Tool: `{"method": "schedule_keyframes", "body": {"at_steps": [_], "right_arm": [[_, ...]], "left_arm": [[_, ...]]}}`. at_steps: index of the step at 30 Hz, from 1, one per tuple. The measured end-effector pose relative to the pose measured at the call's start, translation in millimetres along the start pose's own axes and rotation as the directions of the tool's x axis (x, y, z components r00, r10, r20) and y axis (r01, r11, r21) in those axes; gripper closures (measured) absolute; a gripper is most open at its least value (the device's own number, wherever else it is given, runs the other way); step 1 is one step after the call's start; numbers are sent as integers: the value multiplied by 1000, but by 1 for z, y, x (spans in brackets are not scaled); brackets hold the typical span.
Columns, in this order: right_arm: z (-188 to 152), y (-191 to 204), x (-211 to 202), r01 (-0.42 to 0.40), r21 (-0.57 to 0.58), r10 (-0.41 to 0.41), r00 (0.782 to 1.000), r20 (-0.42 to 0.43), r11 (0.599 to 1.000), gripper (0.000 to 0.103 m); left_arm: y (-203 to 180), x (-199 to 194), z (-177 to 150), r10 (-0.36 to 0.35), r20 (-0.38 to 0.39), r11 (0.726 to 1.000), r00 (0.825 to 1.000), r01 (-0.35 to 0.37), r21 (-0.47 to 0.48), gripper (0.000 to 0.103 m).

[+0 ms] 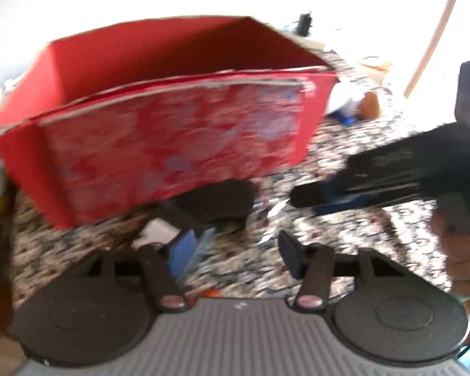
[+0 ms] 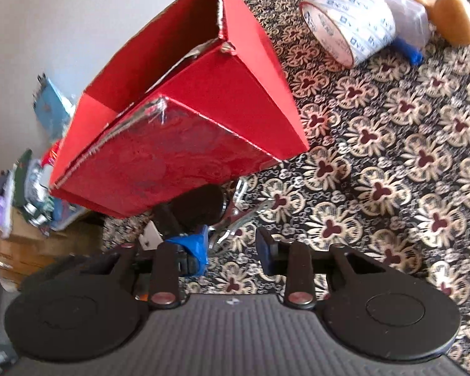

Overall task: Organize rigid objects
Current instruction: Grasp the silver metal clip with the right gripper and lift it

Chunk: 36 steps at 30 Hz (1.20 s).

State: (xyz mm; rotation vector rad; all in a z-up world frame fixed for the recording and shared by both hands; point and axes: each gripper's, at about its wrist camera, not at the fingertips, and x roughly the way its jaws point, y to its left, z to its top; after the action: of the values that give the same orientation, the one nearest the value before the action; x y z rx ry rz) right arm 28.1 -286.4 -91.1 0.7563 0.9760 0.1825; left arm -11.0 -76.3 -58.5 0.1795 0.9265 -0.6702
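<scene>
A big open-topped red cardboard box (image 1: 159, 131) fills the middle of the left wrist view, and the same red box (image 2: 185, 119) fills the right wrist view. At its near foot lies a black round object (image 1: 216, 200) (image 2: 200, 203). Beside that is a clear, glassy item (image 2: 235, 219), too blurred to name. My left gripper (image 1: 235, 247) is open just short of these things, with a translucent strip (image 1: 203, 244) by its left pad. My right gripper (image 2: 230, 247) has a narrow gap showing only patterned cloth. Seen from the left wrist, the right gripper (image 1: 297, 197) points in from the right.
A patterned black-and-cream cloth (image 2: 391, 172) covers the surface. A roll of printed tape (image 2: 347, 22) and a brown rounded object (image 2: 454, 18) lie at the far right. Clutter (image 2: 40, 188) is piled left of the box above wooden furniture (image 2: 15, 250). A person's hand (image 1: 463, 260) holds the right gripper.
</scene>
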Motion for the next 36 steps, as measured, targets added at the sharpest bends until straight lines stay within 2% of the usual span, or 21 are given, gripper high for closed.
{"method": "schedule_keyframes", "body": {"at_steps": [3,5,7,9,12,23,28,32,36], "right_arm": [[4,0,6,-5,10,5,1000,-4,1000,88],[7,-2,9,-1,12,1,1000,-4,1000,88],[10,-6,12,1,25,-1,1000,-11,1000,89],[12,-10,13,-12,40,13,1000,-24,999,89],[14,-13,16,-16,44,18,999,-35,999,89],[18,-23,31,-27,73,32,997,-65,997,89],[16,-26,30,-56,107,64,995,-71,993,89],[13,-21,19,-67,97,73,996,-55,993,98],[6,-8,-14,-92,56,92,996,3,994,103]], "left_arm": [[-14,12,2,-28,20,999,999,28,36,44],[-20,24,5,-16,3,999,1000,15,48,52],[-21,37,7,-37,-33,999,999,38,37,65],[-24,46,6,-36,-46,998,998,38,42,68],[-30,57,6,-14,-63,998,998,17,54,82],[-31,70,8,-53,-57,998,997,55,22,84],[-29,56,9,-92,-40,995,995,93,25,85],[-34,41,9,-129,-23,990,991,130,51,85],[-39,6,19,-184,47,979,982,179,96,85]]}}
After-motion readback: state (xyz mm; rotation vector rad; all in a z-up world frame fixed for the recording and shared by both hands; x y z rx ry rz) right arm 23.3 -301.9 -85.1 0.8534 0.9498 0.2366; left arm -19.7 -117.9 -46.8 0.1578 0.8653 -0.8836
